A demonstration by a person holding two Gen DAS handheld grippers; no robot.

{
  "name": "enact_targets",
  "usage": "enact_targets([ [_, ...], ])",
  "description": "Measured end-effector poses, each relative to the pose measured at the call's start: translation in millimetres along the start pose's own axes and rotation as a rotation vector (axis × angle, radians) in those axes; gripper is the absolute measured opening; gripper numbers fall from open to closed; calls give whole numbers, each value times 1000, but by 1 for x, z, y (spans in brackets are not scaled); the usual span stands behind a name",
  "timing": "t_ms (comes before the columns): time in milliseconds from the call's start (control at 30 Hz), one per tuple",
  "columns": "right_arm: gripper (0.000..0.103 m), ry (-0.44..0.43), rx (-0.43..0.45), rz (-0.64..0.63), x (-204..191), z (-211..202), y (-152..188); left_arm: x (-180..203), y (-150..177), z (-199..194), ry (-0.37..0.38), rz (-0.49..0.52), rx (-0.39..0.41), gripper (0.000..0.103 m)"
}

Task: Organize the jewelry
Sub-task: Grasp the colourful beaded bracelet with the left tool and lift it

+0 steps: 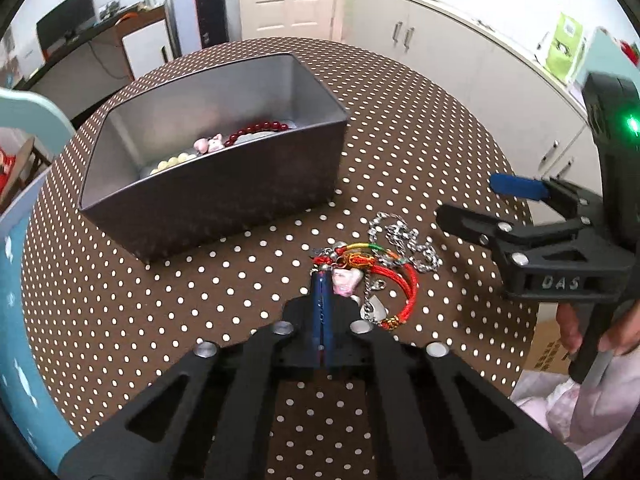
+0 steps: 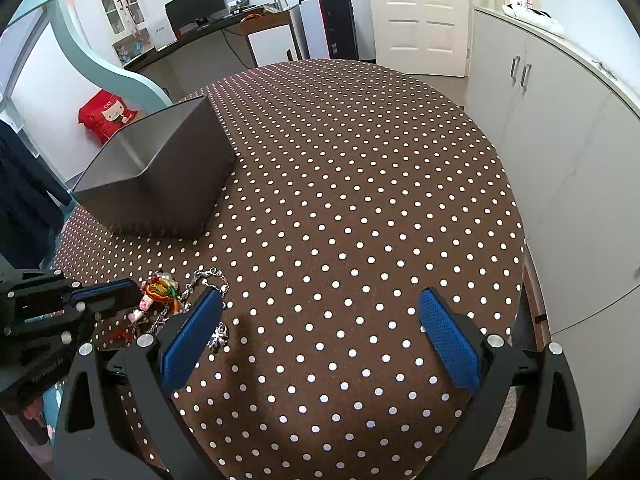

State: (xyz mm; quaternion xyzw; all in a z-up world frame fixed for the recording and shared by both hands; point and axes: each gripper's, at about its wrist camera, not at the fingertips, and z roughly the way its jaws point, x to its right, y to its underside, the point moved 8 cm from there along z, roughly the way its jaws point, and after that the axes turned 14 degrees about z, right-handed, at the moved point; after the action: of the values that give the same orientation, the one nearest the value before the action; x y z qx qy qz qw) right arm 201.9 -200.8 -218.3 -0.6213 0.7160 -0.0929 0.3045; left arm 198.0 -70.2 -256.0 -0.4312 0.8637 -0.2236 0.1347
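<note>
A tangle of jewelry lies on the brown dotted tablecloth: a red cord bracelet (image 1: 404, 284) with a pink charm (image 1: 347, 282) and a silver chain (image 1: 404, 240). My left gripper (image 1: 322, 276) is shut, its blue pads pinching the knotted end of the red cord bracelet (image 2: 160, 286). To the right of the pile my right gripper (image 2: 320, 300) stands open above bare cloth, nothing between its fingers; it also shows in the left wrist view (image 1: 476, 200). A grey metal box (image 1: 224, 200) behind the pile holds a red bead bracelet (image 1: 260, 130) and a cream bead bracelet (image 1: 172, 162).
The round table (image 2: 360, 184) drops off at its right edge beside white cabinets (image 2: 560, 160). A light blue chair back (image 1: 24, 280) stands at the table's left. A silver snowflake pendant (image 2: 219, 336) lies by my right gripper's left finger. A cardboard box (image 1: 548, 344) sits below the right edge.
</note>
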Motion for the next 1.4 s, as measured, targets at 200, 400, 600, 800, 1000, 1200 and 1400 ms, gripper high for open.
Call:
enact_targets([
  [200, 95, 7, 2, 4, 0, 0, -2, -2, -1, -5, 4, -33, 20, 0],
  [400, 95, 1, 13, 2, -2, -4, -4, 0, -9, -18, 9, -8, 60, 0],
  [600, 95, 7, 4, -4, -4, -3, 1, 1, 0, -1, -26, 13, -10, 17],
  [800, 95, 9, -1, 1, -5, -1, 4, 0, 5, 6, -106, 113, -48, 38],
  [1000, 95, 9, -4, 3, -4, 1, 4, 15, -1, 8, -53, 165, -48, 5],
  [1200, 95, 0, 4, 4, -6, -3, 3, 8, -6, 4, -33, 77, -24, 5],
  [1400, 95, -38, 36, -20, -15, -15, 0, 4, -16, -34, -4, 40, 80, 5],
])
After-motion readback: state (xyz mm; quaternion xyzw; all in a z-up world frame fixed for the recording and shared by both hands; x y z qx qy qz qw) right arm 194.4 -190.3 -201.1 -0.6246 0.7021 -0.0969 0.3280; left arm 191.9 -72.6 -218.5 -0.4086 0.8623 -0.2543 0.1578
